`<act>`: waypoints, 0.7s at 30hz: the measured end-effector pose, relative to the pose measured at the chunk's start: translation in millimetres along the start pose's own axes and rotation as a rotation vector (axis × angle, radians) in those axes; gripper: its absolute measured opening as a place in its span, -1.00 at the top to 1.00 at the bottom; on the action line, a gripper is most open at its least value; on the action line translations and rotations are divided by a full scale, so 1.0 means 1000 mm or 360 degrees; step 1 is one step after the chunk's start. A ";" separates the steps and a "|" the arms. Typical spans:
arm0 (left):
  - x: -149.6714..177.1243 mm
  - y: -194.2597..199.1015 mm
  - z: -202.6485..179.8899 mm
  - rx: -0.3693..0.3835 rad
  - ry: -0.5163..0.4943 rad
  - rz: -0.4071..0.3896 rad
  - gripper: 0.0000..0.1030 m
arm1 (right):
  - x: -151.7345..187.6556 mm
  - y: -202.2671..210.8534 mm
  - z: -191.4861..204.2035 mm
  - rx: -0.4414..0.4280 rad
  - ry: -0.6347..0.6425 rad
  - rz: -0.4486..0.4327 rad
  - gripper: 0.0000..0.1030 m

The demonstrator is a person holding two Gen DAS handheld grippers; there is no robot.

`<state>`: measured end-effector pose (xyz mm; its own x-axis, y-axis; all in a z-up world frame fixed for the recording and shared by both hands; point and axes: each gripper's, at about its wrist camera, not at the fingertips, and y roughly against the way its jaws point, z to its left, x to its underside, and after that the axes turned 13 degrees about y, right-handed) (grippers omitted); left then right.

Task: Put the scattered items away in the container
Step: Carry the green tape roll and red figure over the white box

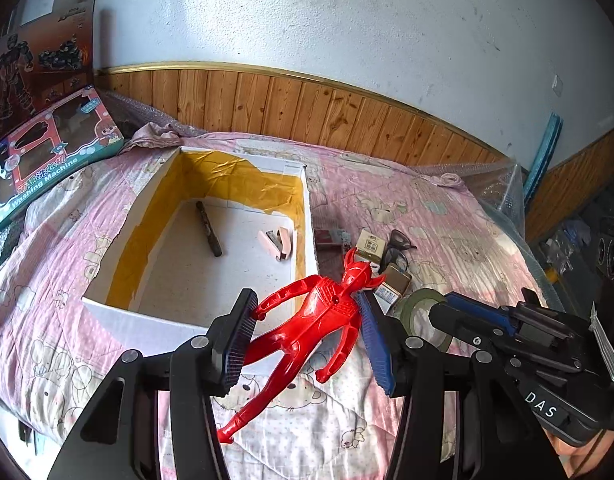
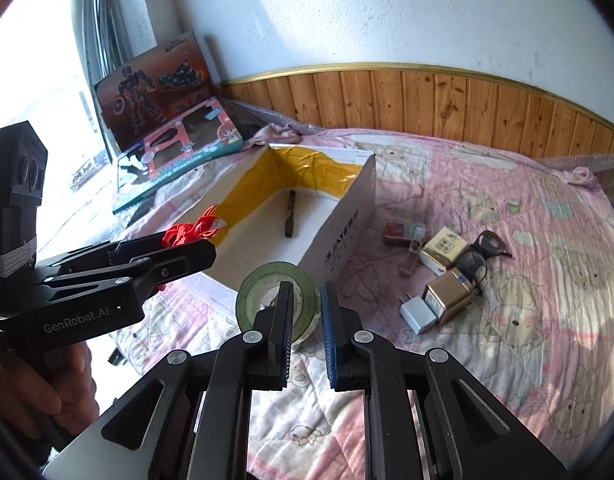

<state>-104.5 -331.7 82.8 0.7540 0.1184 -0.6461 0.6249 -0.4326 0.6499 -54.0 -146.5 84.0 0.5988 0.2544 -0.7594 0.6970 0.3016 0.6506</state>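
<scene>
Two things lie in the box (image 1: 303,216) so far: a marker (image 1: 208,229) and a stapler (image 1: 275,243). My left gripper (image 1: 307,336) grips the red figure (image 1: 307,320) over the box's near corner. My right gripper (image 2: 307,336) is clamped on the tape roll's (image 2: 259,292) wall, just outside the box. Left on the quilt (image 2: 527,360): glasses (image 2: 483,252), charger (image 2: 417,314), and some small boxes (image 2: 443,250). I reckon we're under halfway.
</scene>
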 end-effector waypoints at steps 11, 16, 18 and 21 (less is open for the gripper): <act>-0.036 0.004 0.030 -0.0015 0.0051 -0.0081 -0.02 | -0.040 -0.030 0.004 -0.0080 -0.0001 -0.0010 0.73; -0.052 -0.003 0.041 -0.0040 0.0069 -0.0090 -0.02 | -0.061 -0.044 0.001 -0.0103 0.0002 -0.0017 0.73; -0.058 -0.009 0.046 -0.0048 0.0077 -0.0080 -0.02 | -0.069 -0.050 -0.001 -0.0112 0.0010 -0.0017 0.73; -0.065 -0.018 0.052 -0.0054 0.0089 -0.0058 -0.02 | -0.081 -0.062 -0.004 -0.0125 0.0015 -0.0005 0.73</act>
<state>-175.4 -377.8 92.9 0.7402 0.1835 -0.6468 0.6578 -0.3966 0.6403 -147.2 -182.5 104.7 0.5928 0.2620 -0.7616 0.6655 0.3732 0.6464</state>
